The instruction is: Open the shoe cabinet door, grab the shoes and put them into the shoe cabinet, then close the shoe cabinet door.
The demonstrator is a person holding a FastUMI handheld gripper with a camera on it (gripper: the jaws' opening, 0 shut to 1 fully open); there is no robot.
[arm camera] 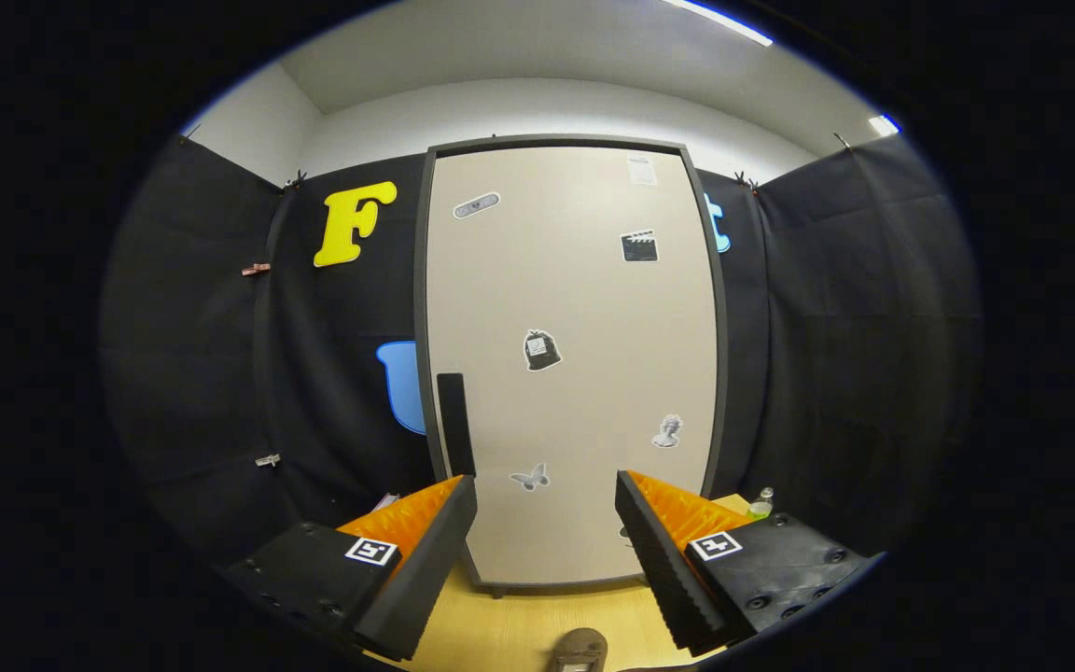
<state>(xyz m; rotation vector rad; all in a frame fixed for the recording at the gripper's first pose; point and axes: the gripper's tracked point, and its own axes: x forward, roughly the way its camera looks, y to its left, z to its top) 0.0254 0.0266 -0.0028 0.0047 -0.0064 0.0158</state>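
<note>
Between the fingers, nearest: a brown shoe (579,651) lies on the wooden floor (537,621), only its top edge showing, touching neither finger.
Jaws: the gripper (545,523) stands wide open, gripping nothing, fingers level and pointed straight at the door.
Room ahead: bare floor runs from the fingers to the cabinet's foot.
Cabinet: beyond the fingers, the shoe cabinet (571,364) stands upright with its pale door shut inside a dark frame.
Handle: a dark vertical handle (455,425) sits by the door's left edge, just above the left finger.
Writing: stickers (542,350) dot the door; print too small to read.
Far right: a small bottle (760,504) stands past the right finger.
</note>
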